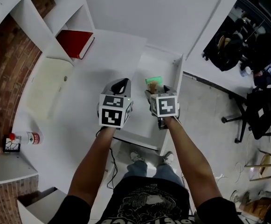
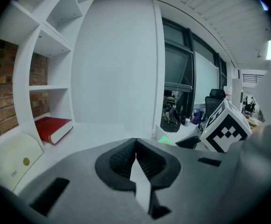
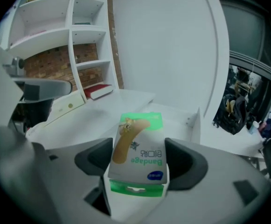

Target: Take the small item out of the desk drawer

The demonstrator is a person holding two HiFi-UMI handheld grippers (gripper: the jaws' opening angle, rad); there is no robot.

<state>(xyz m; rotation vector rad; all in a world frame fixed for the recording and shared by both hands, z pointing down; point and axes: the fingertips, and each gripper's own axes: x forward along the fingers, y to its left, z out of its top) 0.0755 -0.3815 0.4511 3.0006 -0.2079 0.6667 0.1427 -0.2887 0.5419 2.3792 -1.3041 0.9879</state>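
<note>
My right gripper (image 3: 139, 160) is shut on a small green and white bandage box (image 3: 139, 149), held between both pads above the open white drawer (image 3: 191, 120). From the head view the bandage box (image 1: 154, 82) pokes out ahead of the right gripper (image 1: 156, 93), over the drawer (image 1: 165, 62). My left gripper (image 1: 121, 85) hangs beside it to the left, above the desk's front edge. In the left gripper view its jaws (image 2: 136, 158) meet with nothing between them.
A red book (image 1: 75, 43) lies in the shelf unit at the back left. A cream flat case (image 1: 49, 85) rests on the desk's left part, and a small bottle (image 1: 32, 137) stands near the left edge. Office chairs (image 1: 261, 118) stand on the right floor.
</note>
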